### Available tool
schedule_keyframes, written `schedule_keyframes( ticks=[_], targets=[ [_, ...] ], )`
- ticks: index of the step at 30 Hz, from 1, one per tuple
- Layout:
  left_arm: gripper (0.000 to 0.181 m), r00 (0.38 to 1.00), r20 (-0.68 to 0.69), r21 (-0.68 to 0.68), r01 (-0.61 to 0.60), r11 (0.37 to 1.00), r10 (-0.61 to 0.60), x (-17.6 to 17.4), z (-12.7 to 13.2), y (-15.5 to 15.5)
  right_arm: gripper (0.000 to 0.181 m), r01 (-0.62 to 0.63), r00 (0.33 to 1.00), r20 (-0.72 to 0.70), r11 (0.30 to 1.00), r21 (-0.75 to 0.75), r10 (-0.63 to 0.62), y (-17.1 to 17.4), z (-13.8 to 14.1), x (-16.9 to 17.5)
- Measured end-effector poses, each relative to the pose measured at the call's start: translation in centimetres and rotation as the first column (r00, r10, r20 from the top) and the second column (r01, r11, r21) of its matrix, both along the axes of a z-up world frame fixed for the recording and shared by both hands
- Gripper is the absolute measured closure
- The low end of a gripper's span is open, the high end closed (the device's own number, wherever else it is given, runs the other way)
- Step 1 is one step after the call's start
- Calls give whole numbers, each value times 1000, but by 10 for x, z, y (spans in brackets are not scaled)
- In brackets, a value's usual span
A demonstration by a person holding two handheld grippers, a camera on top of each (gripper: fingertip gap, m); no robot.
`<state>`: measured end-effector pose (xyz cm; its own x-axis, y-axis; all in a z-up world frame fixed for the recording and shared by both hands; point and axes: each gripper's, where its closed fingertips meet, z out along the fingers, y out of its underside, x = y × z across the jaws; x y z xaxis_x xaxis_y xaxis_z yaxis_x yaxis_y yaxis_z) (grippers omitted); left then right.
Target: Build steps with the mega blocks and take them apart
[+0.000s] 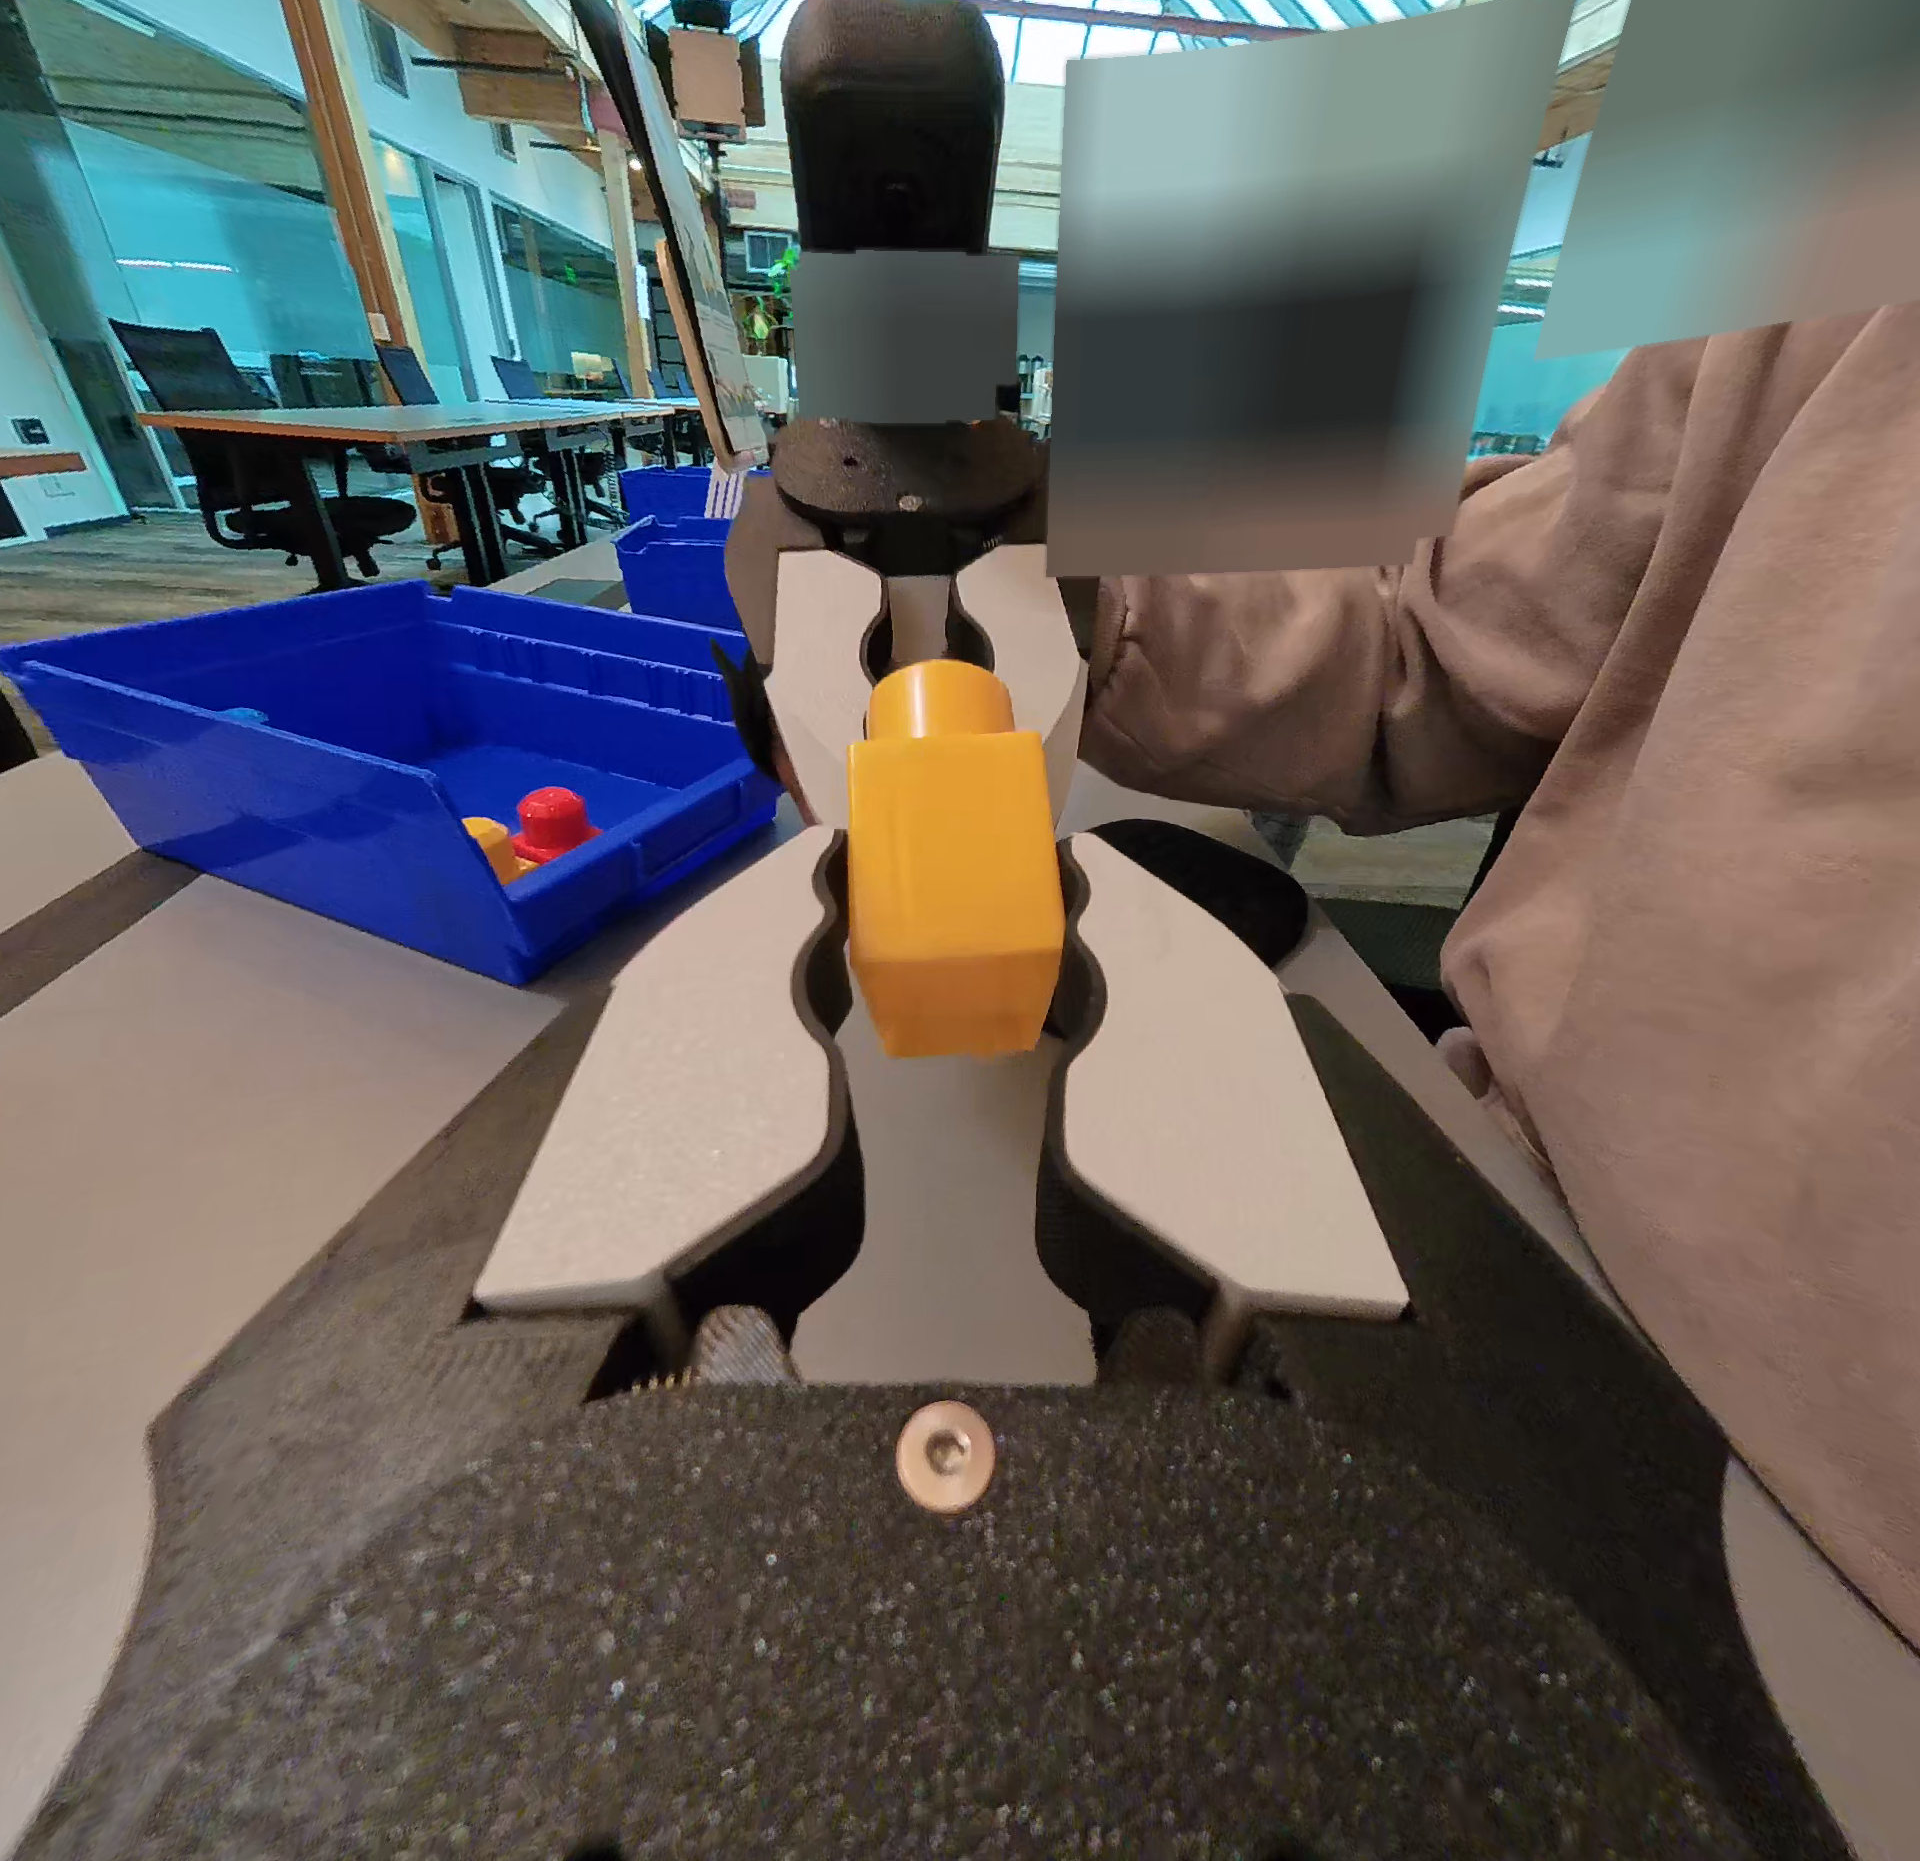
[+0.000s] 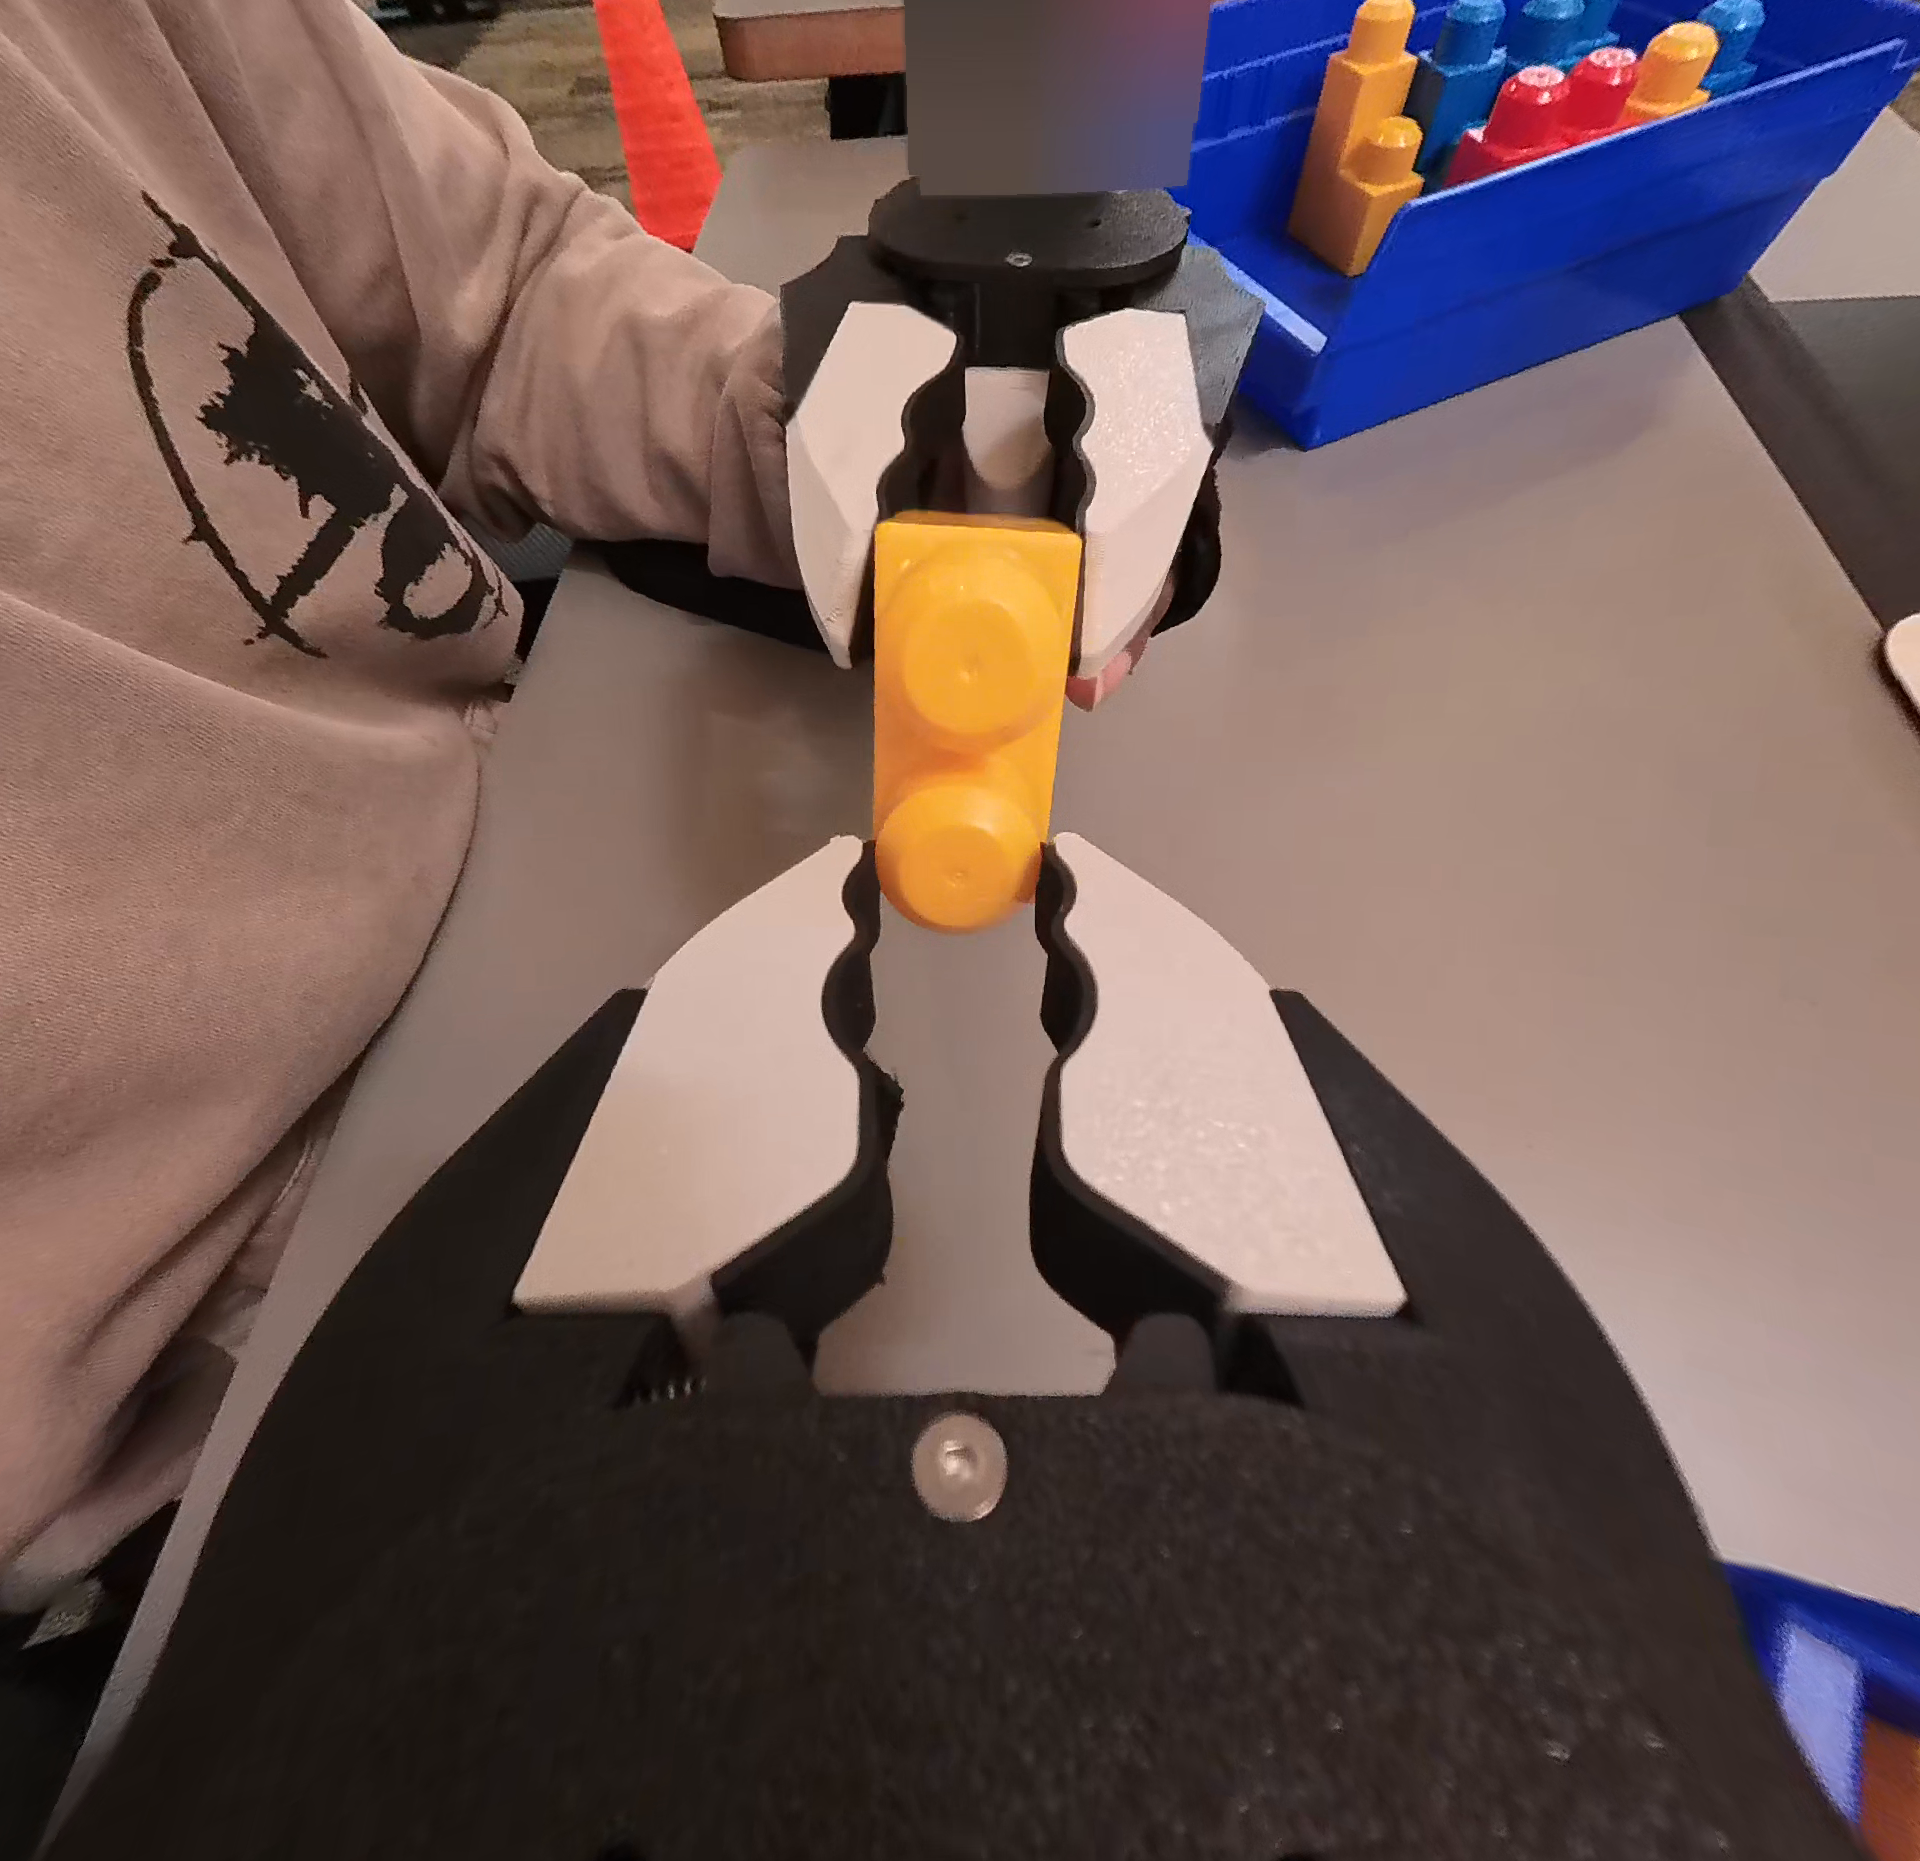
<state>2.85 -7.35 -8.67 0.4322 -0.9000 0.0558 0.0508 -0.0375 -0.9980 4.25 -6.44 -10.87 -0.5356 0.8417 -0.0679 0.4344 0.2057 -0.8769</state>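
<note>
A yellow mega block piece (image 1: 951, 876) is held in the air between my two grippers, which face each other above the grey table (image 2: 1455, 772). My left gripper (image 1: 951, 855) is shut on its square body. My right gripper (image 2: 954, 855) is shut on the stud end nearest it. In the right wrist view the yellow piece (image 2: 966, 668) shows two round studs facing the camera, with the left gripper (image 2: 971, 648) clamping its far part. In the left wrist view only one stud shows, between the right gripper's (image 1: 940, 731) fingers.
A blue bin (image 1: 312, 731) at the left holds a red block (image 1: 551, 819) and a yellow one. In the right wrist view a blue bin (image 2: 1558, 273) holds several yellow, blue and red blocks. A person's beige sleeve (image 2: 260, 461) lies along the table edge. The grippers are tip to tip, or close to it.
</note>
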Motion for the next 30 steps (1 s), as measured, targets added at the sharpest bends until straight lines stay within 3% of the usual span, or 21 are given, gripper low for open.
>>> schedule_keyframes(
  ticks=[3, 6, 10, 14, 19, 23, 30],
  targets=[
    [142, 999, 10, 25, -43, 999, 43, 0, 1, 4, 153, -5, 999, 41, 999, 35, 4, 7, 3, 9],
    [146, 984, 21, 48, -180, 983, 179, -17, 6, 19, 153, 63, 995, 67, 995, 83, -69, 39, 19, 26],
    [171, 911, 69, 89, -411, 907, 406, -57, 17, 37, 153, 229, 960, 109, 944, 237, -260, 119, 47, 60],
    [181, 814, 120, 107, -580, 807, 569, -92, 27, 45, 153, 387, 859, 172, 832, 397, -481, 218, 51, 99],
    [181, 730, 115, 113, -684, 721, 674, -117, 26, 52, 153, 486, 725, 243, 728, 484, -645, 308, 33, 138],
    [181, 707, 100, 113, -708, 698, 701, -126, 23, 55, 153, 502, 631, 312, 681, 533, -710, 356, 7, 156],
    [181, 696, 65, 130, -716, 686, 715, -130, 18, 58, 152, 423, 655, 389, 742, 521, -647, 374, -40, 113]
  ],
)
